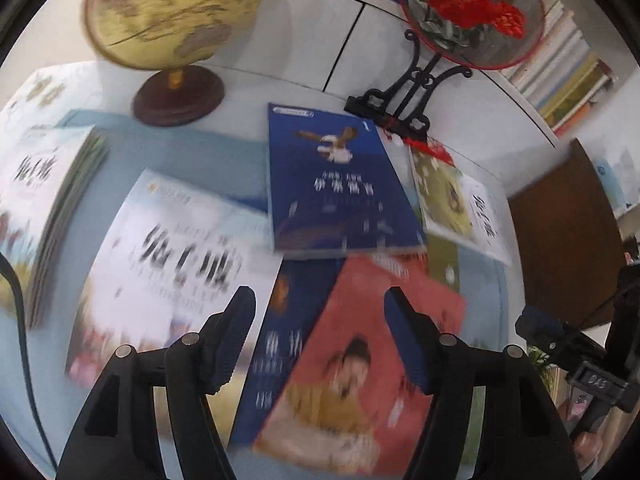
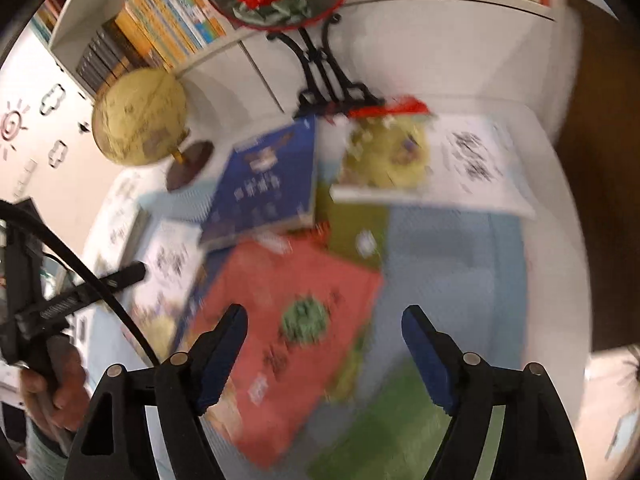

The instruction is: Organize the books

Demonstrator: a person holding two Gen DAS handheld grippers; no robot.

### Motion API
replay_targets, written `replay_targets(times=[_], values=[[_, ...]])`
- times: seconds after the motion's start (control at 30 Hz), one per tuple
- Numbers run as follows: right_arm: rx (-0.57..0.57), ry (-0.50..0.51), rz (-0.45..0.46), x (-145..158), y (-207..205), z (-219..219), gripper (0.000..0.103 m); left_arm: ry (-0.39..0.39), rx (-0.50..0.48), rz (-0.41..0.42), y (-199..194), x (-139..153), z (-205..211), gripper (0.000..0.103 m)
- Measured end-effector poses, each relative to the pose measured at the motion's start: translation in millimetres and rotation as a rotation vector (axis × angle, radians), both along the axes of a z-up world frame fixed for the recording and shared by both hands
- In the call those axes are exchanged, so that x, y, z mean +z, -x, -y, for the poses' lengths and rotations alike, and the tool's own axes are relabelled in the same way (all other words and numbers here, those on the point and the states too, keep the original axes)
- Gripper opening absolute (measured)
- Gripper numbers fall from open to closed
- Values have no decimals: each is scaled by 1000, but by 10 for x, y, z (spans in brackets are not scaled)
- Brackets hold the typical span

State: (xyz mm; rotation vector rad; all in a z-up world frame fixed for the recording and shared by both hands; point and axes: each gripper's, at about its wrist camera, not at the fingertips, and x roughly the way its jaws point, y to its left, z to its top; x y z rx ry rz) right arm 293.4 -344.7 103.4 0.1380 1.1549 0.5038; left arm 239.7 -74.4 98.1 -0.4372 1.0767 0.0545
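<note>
Several books lie scattered on a light blue mat (image 1: 192, 148). A red book (image 1: 360, 360) lies under my left gripper (image 1: 320, 300), which hovers open above it with nothing between the jaws. A dark blue book (image 1: 340, 188) lies beyond, a white book (image 1: 176, 264) to the left, and a stack of white books (image 1: 44, 200) at the far left. In the right wrist view my right gripper (image 2: 324, 320) hangs open above the red book (image 2: 296, 320), touching nothing. The blue book (image 2: 272, 184) and a yellow-and-white book (image 2: 424, 160) lie further back.
A globe (image 1: 168, 12) on a round wooden base and a red-flower fan on a black stand (image 1: 472, 12) are at the back of the desk. Bookshelves (image 2: 160, 24) run along the wall. A hand (image 2: 56, 384) holds the other gripper at the left.
</note>
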Motion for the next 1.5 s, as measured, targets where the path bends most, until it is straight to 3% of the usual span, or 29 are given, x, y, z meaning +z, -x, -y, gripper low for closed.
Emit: replay_targets(times=[0.1,0.2,0.33,0.5,0.57,0.73,0.9,1.07,1.17,1.27,1.5], values=[[3,-44,-31,-154,-310,-200,77,-18,24,-25,-319,-174,-61,63],[29,-78,-72,-342,-585,-405,59,-20,66,-34,-561,-317,-189,63],[47,-53,-59,-517,-849,-640,56,-19,87,-40,-787,-464,-322,63],[70,-47,-71,-727,-1012,-821,50,8,77,-97,-980,-704,-325,53],[92,-41,-84,-816,-1045,-892,50,7,75,-66,-979,-712,-297,48],[107,-49,-55,-807,-1017,-890,50,36,55,-35,-945,-678,-282,47],[121,-80,-38,-596,-920,-762,50,82,-9,19,-691,-433,-199,46],[150,-78,-7,-299,-441,-631,50,71,-65,11,-224,-350,40,46],[162,-55,-16,-266,-61,-507,50,103,-84,1,158,-354,202,46],[136,-44,-98,-380,363,-281,50,165,-128,-49,542,-458,379,46],[116,-15,-236,-607,1303,157,50,201,-185,-152,1260,-695,665,46]])
